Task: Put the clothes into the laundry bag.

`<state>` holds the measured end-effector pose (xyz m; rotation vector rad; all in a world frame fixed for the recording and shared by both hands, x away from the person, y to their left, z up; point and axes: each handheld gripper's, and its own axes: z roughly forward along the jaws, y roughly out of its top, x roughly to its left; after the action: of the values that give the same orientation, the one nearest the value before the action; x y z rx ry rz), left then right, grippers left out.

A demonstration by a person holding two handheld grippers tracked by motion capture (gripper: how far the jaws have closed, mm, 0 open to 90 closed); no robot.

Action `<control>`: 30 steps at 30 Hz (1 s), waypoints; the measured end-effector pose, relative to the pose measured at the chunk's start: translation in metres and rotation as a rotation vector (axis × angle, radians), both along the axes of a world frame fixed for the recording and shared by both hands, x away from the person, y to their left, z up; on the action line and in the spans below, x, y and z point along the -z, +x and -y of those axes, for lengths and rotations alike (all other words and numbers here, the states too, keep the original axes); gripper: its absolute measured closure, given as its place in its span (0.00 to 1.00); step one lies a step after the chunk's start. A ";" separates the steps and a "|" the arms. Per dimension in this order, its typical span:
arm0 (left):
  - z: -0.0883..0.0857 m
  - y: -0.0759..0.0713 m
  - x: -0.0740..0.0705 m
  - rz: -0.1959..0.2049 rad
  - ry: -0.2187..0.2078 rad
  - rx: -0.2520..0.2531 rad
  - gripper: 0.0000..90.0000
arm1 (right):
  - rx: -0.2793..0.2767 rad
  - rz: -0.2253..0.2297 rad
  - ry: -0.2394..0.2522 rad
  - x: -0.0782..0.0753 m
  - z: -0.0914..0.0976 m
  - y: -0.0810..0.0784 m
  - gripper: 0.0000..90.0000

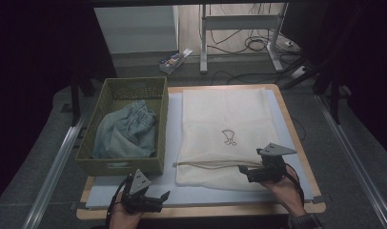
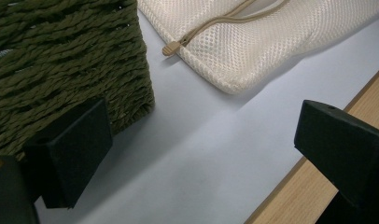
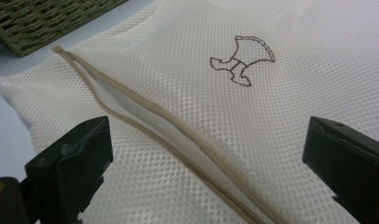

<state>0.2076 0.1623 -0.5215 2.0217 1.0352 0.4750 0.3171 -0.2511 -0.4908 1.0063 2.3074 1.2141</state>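
A cream mesh laundry bag (image 1: 225, 129) lies flat on the pale mat (image 1: 172, 143), with a small stitched emblem (image 1: 229, 137) in its middle. Its tan zipper (image 1: 210, 164) runs along the near end and gapes slightly (image 3: 131, 109). To the left stands a green woven basket (image 1: 98, 114) holding a light blue garment (image 1: 127, 131). My right gripper (image 1: 244, 172) hovers open over the bag's near right part, jaws astride the zipper (image 3: 201, 163). My left gripper (image 1: 158, 200) is open low over the mat (image 2: 201, 154), by the basket's near corner (image 2: 61, 60). The zipper pull (image 2: 171, 46) lies ahead of it.
The wooden table edge (image 1: 201, 210) runs close behind both grippers. Beyond the table, on the floor, are a desk frame (image 1: 239, 24), cables (image 1: 256, 43) and a small box (image 1: 175, 59). Bare mat lies between basket and bag.
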 end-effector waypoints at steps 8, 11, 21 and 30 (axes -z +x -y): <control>0.000 0.000 0.000 0.001 0.000 -0.001 0.05 | 0.001 0.011 -0.023 0.000 -0.007 0.006 0.01; 0.001 0.000 0.001 -0.001 0.005 0.002 0.04 | -0.006 0.021 -0.034 0.000 -0.012 0.008 0.01; 0.001 0.000 0.001 -0.005 0.013 0.006 0.04 | -0.035 0.030 -0.051 0.004 -0.032 0.021 0.00; 0.003 0.000 0.002 -0.008 0.020 0.009 0.04 | -0.037 0.041 -0.092 0.011 -0.040 0.030 0.00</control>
<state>0.2081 0.1596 -0.5234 2.0463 1.0298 0.4752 0.3467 -0.2114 -0.5021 0.9032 2.3369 1.1201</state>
